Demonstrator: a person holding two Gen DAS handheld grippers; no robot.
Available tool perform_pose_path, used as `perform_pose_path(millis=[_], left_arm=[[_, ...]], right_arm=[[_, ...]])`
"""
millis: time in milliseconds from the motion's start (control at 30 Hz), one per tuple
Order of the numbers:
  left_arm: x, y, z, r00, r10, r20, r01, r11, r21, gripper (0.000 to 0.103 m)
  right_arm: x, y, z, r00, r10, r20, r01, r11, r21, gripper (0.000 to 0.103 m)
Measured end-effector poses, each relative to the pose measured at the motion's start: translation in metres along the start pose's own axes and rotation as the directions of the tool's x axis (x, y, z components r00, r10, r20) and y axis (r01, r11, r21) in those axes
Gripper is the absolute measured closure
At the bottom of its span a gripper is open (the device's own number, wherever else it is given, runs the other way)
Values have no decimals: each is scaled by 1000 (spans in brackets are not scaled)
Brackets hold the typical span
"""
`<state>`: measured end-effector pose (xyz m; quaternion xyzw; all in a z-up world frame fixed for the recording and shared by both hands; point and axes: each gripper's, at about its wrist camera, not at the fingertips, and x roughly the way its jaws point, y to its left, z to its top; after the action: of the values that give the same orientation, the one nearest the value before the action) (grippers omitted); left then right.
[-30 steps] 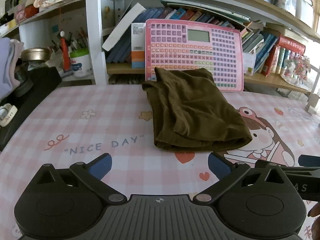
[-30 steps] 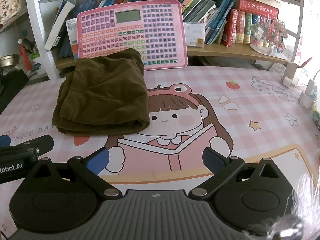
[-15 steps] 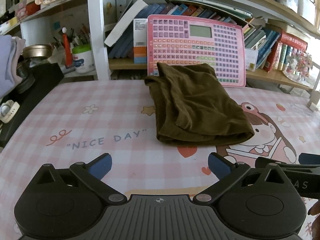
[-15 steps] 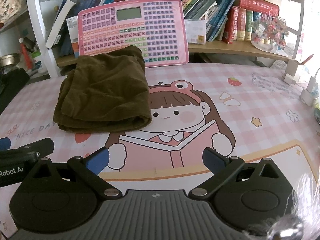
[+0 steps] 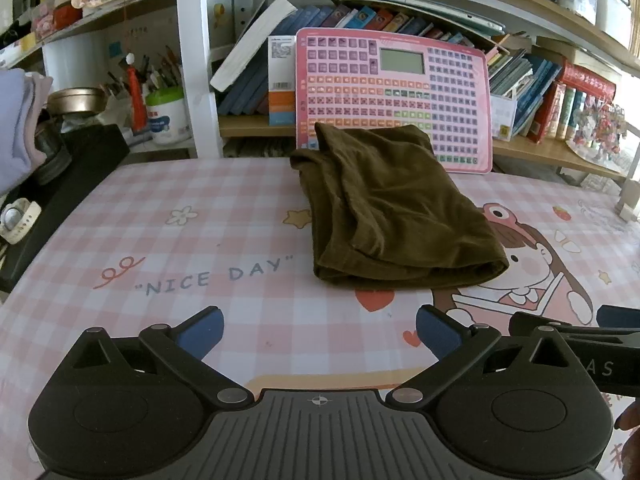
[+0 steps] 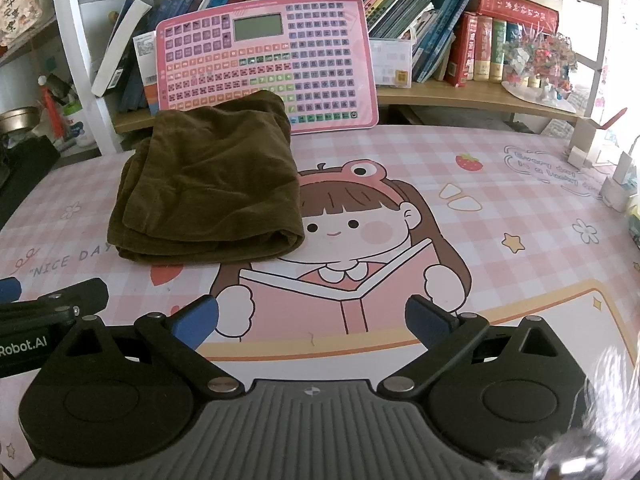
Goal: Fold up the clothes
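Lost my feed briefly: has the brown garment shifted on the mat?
No. The brown garment lies between the "NICE DAY" lettering and pink keyboard board as before.

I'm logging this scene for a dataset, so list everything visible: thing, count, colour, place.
folded garment: one, olive brown, on the mat ahead of both grippers.
desk mat: one, pink check with a cartoon girl and "NICE DAY", covering the table.
keyboard board: one, pink, propped against the shelf behind the garment.
books: many, mixed colours, on the shelf.
tub: one, white with green lid, left shelf.
metal bowl: one, brass colour, far left.
flower ornament: one, multicoloured, right shelf.
left gripper: black, blue pads, open, empty.
right gripper: same, open, empty.
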<state>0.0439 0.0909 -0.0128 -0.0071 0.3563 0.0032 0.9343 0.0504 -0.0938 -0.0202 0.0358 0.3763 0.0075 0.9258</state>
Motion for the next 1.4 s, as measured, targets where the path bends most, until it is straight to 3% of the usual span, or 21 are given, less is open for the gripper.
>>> perform_pose_path(millis=[1400], left_arm=[[2,-1,1,1000,-4,6,4,1000,10,0]], right_arm=[[1,-1,-1,1000,-16,1,16,1000,5,2]])
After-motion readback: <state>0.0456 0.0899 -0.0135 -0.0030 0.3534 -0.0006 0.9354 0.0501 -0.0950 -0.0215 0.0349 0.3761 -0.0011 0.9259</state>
